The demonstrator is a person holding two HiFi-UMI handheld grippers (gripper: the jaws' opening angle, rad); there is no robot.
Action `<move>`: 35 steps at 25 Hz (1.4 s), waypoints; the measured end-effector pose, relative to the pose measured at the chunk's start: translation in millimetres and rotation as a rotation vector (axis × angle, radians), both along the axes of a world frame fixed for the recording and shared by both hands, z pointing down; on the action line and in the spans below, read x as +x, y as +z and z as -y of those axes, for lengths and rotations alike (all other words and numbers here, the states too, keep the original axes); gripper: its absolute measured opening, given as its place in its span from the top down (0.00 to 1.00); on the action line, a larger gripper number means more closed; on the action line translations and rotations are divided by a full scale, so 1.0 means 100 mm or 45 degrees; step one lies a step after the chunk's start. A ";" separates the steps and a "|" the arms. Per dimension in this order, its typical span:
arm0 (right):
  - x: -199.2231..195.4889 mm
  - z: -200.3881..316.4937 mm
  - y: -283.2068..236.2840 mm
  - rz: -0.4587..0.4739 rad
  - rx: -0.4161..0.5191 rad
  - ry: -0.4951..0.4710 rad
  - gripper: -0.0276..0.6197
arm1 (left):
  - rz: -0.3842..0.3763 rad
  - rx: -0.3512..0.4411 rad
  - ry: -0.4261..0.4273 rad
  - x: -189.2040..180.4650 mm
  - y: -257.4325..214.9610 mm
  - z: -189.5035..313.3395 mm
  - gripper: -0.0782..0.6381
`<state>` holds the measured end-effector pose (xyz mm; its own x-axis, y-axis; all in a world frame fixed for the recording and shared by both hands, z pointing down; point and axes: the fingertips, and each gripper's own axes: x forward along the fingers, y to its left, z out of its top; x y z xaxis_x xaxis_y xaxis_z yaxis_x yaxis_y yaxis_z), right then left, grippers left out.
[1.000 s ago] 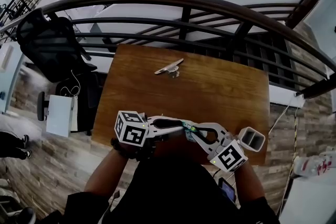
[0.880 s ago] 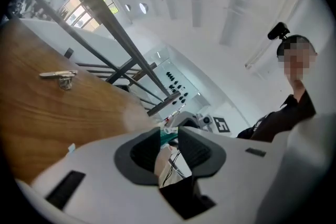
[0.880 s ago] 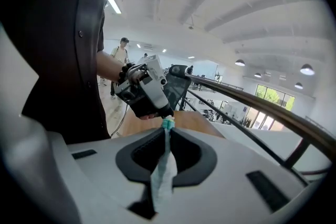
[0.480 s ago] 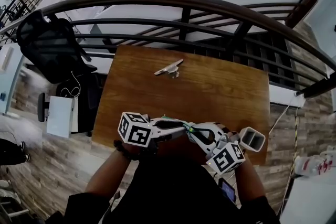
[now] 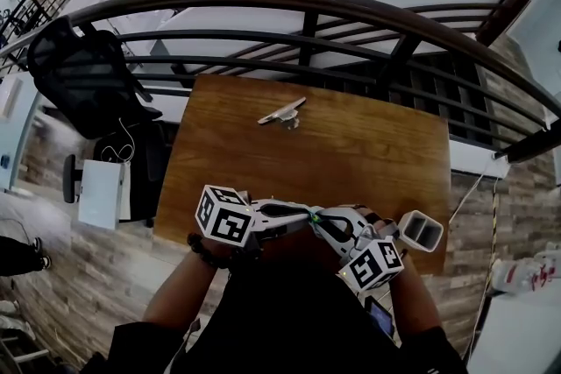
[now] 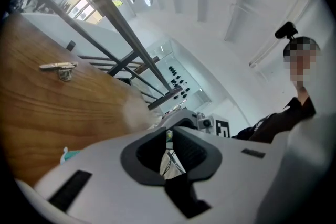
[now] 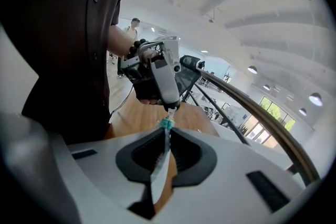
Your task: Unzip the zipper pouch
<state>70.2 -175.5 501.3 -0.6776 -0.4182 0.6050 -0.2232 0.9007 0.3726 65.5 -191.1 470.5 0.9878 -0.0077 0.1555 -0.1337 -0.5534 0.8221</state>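
The zipper pouch is thin and pale and shows edge-on, with a teal zipper end. My right gripper is shut on the pouch just below that teal end. My left gripper faces it tip to tip, and its jaws have just been closing on the small white zipper pull above the teal end. In the left gripper view a thin strip with a green bit sits between the nearly closed jaws. In the head view both grippers meet over the table's near edge, and the pouch is mostly hidden.
The wooden table carries a small metal clip-like object near its far side. A dark curved railing runs behind the table. A black chair stands at the left.
The left gripper's jaws have narrowed onto the pull. The right gripper has rolled, and its marker cube has shifted slightly left toward the left gripper. Both hands stay near the table's front edge.
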 end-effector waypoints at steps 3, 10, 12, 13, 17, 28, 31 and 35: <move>-0.01 -0.01 0.05 -0.023 -0.006 -0.004 0.92 | 0.068 0.059 0.009 0.01 0.06 -0.02 0.83; -0.01 -0.02 0.05 -0.012 -0.027 0.004 0.92 | 0.099 0.090 -0.019 -0.06 0.07 0.01 0.83; -0.02 -0.03 0.03 0.007 -0.038 0.011 0.92 | 0.088 0.092 -0.021 -0.09 0.09 0.01 0.83; -0.03 -0.03 0.01 0.017 -0.044 0.013 0.92 | 0.076 0.085 -0.012 -0.10 0.10 0.00 0.83; -0.05 -0.04 0.02 0.019 -0.044 0.008 0.92 | 0.029 0.051 0.001 -0.13 0.10 -0.04 0.78; -0.08 -0.08 0.06 0.018 -0.055 0.019 0.92 | 0.146 0.042 0.013 -0.11 0.22 -0.10 0.84; -0.07 -0.07 0.04 0.028 -0.059 0.026 0.91 | 0.131 0.023 -0.002 -0.11 0.20 -0.08 0.85; -0.07 -0.08 0.04 0.094 -0.132 0.052 0.87 | 0.155 0.071 -0.019 -0.09 0.19 -0.05 0.87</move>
<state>62.9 -167.5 505.4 -0.7056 -0.3844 0.5952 -0.2843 0.9230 0.2591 56.1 -185.9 489.1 0.9613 -0.0346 0.2733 -0.2395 -0.5951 0.7671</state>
